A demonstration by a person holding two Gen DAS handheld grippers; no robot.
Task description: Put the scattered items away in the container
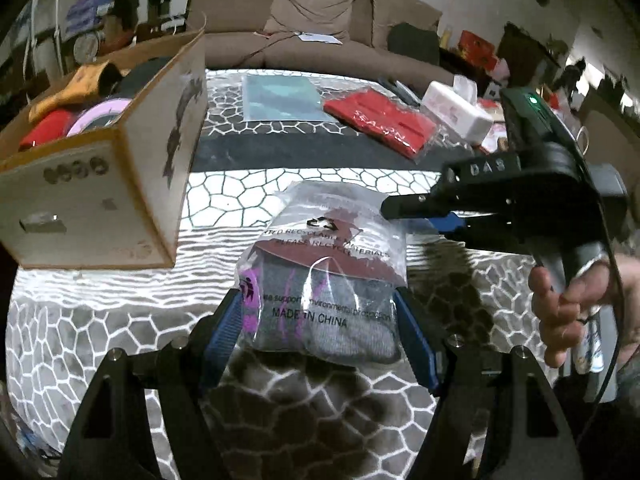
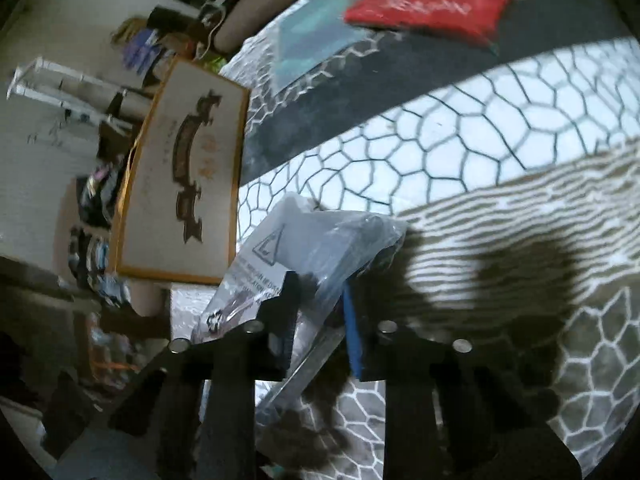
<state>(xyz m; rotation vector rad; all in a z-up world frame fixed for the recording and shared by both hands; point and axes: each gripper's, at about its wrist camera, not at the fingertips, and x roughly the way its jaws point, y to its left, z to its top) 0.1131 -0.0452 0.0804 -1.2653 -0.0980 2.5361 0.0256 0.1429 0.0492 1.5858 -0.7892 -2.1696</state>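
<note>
the left gripper [image 1: 320, 320] has its jaws closed against both sides of a clear bag of grey socks [image 1: 324, 292], lifting it off the patterned blanket [image 1: 100, 340], likely to swing it left into the cardboard box [image 1: 132, 168]. the right gripper [image 2: 320, 304] is nipped shut on the bag's far edge, seemingly steadying the floppy plastic. a red packet [image 1: 380, 122] waits beyond.

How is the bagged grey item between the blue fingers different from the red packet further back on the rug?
The grey sock bag is gripped by both the left gripper and the right gripper; the red packet lies flat, untouched. The sock bag looks bulky with black printed text, the red packet thin with pale lettering. Both are in clear plastic.
</note>
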